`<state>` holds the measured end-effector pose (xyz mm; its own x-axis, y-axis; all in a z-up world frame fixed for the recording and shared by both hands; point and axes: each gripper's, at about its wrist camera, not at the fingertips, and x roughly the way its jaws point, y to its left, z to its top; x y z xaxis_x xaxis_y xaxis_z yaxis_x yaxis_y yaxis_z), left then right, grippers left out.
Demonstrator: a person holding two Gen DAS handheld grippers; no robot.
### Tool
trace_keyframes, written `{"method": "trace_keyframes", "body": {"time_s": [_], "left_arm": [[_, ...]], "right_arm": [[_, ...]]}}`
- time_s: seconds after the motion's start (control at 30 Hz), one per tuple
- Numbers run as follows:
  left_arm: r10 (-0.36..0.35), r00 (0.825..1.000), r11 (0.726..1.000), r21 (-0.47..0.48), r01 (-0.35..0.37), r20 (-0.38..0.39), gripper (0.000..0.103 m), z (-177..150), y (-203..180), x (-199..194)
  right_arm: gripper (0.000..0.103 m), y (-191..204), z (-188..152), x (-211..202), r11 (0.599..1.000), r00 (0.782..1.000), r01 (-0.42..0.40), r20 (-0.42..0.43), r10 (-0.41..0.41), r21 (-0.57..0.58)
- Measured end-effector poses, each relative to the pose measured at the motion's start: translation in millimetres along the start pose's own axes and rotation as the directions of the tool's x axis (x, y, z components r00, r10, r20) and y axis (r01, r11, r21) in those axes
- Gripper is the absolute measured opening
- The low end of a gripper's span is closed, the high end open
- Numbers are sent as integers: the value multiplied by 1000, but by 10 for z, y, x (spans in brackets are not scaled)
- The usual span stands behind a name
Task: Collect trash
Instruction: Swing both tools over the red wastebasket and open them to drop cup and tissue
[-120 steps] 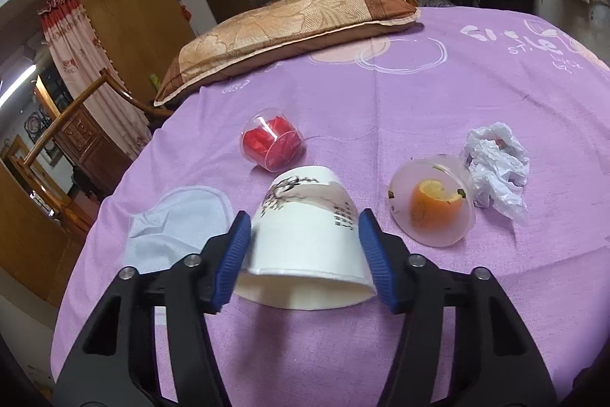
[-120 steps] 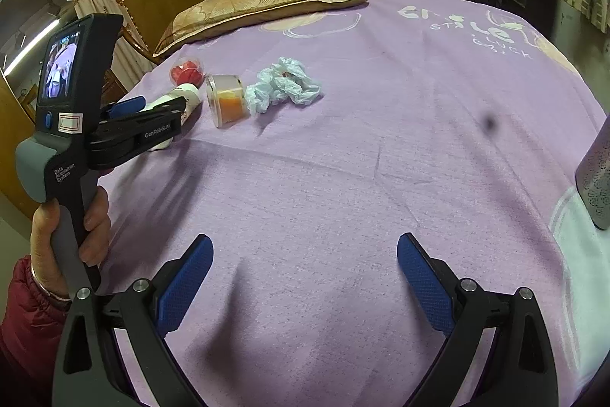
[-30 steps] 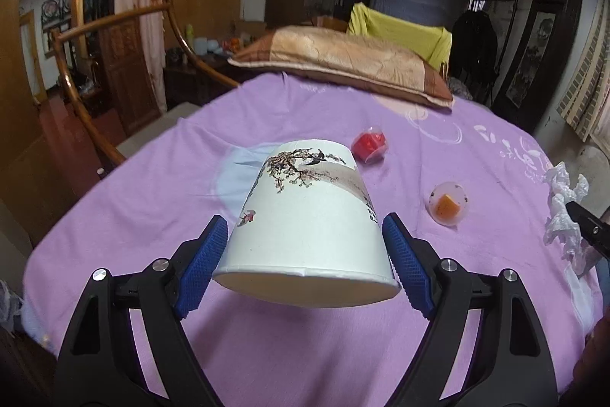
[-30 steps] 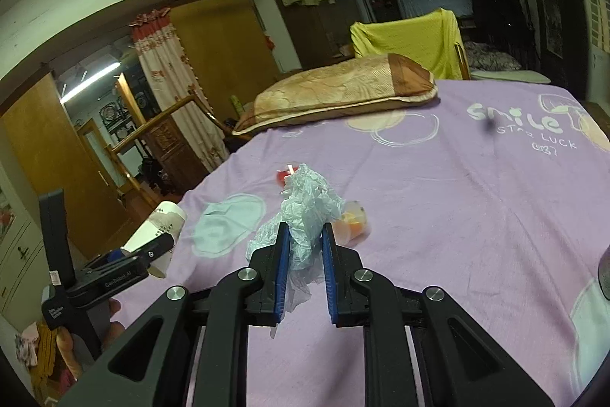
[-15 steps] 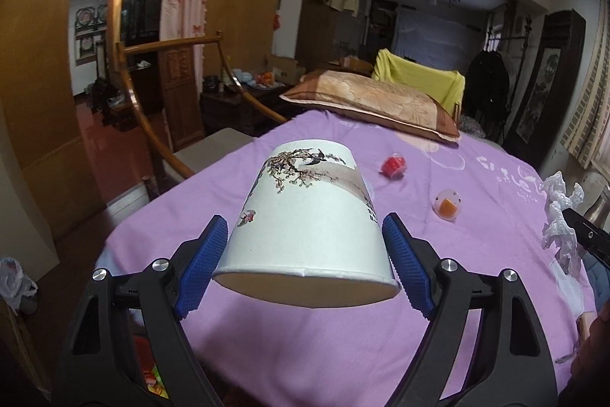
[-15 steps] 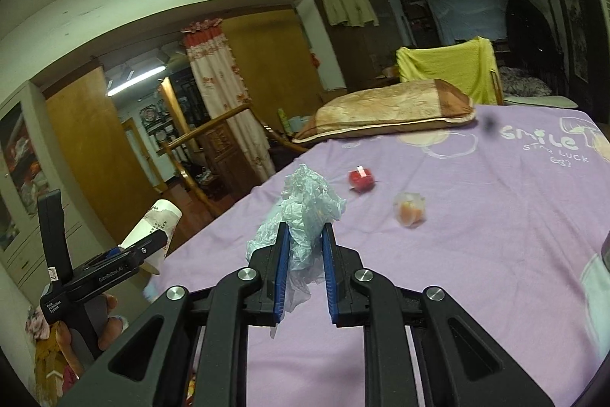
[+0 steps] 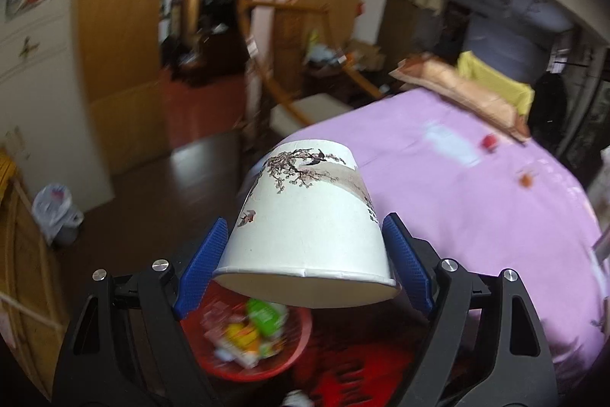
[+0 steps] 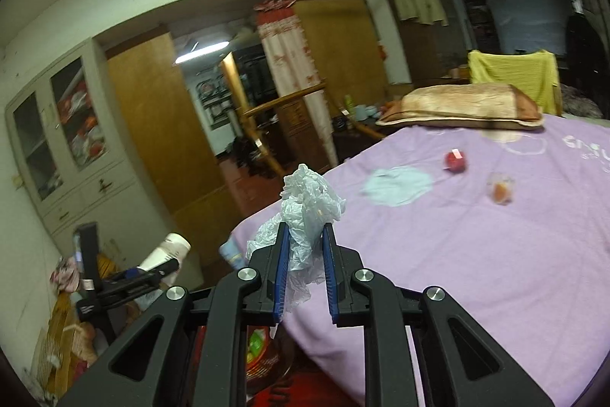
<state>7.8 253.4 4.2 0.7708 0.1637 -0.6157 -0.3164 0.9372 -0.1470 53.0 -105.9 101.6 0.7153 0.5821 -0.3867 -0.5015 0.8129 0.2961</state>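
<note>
Nearest: left gripper (image 7: 305, 266), jaws clamped across the rim end of a paper cup (image 7: 305, 216), printed with blossom, held mouth-down above a red basket (image 7: 293, 357) already holding wrappers. The cup is judged light and thin-walled, liable to buckle; best held across the stiffer rolled rim, as now. Right gripper (image 8: 305, 273), jaws closed on a crumpled white plastic bag (image 8: 309, 208); judged soft, near weightless, springy, safe to pinch anywhere. Farther: a purple bedspread (image 8: 457, 254) bearing a red-filled cup (image 8: 455, 161) and an orange-filled clear cup (image 8: 501, 191), uncollected. Farthest: a pillow (image 8: 461, 105).
</note>
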Motion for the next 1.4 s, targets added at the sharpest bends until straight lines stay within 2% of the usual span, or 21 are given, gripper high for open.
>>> {"method": "trace_keyframes", "body": {"time_s": [0.1, 0.17, 0.27, 0.37, 0.53, 0.7, 0.83, 0.93, 1.13, 1.4], "left_arm": [[49, 996, 999, -10, -49, -74, 81, -169, 274, 259], [49, 988, 998, -22, -53, -147, 83, -285, 417, 526], [83, 969, 996, -11, -88, -233, 87, -448, 477, 888], [117, 953, 992, -4, -123, -280, 91, -595, 577, 1091], [182, 947, 980, -32, -197, -263, 95, -605, 791, 1105], [255, 943, 958, -76, -277, -214, 96, -515, 1085, 996], [329, 925, 929, -108, -353, -190, 96, -461, 1325, 914], [347, 917, 918, -131, -375, -196, 96, -454, 1444, 918], [364, 908, 907, -142, -396, -208, 96, -483, 1615, 949], [352, 907, 908, -152, -391, -231, 96, -553, 1705, 1003]], "right_arm": [[18, 201, -44, 147, 999, 999, -22, -34, 21, -27], [18, 281, -72, 295, 999, 997, -32, -64, 30, -35], [18, 384, -139, 533, 998, 992, -49, -121, 45, -34], [18, 404, -210, 759, 998, 985, -53, -167, 46, -41], [18, 509, -318, 1097, 997, 970, -66, -239, 53, -44], [18, 737, -466, 1457, 993, 943, -103, -325, 77, -64], [19, 1034, -686, 1794, 984, 903, -152, -417, 100, -94], [19, 1225, -881, 2017, 977, 871, -182, -479, 108, -111], [20, 1592, -1336, 2547, 963, 783, -228, -615, 95, -141], [22, 1823, -1773, 3027, 957, 701, -225, -713, 28, -183]]}}
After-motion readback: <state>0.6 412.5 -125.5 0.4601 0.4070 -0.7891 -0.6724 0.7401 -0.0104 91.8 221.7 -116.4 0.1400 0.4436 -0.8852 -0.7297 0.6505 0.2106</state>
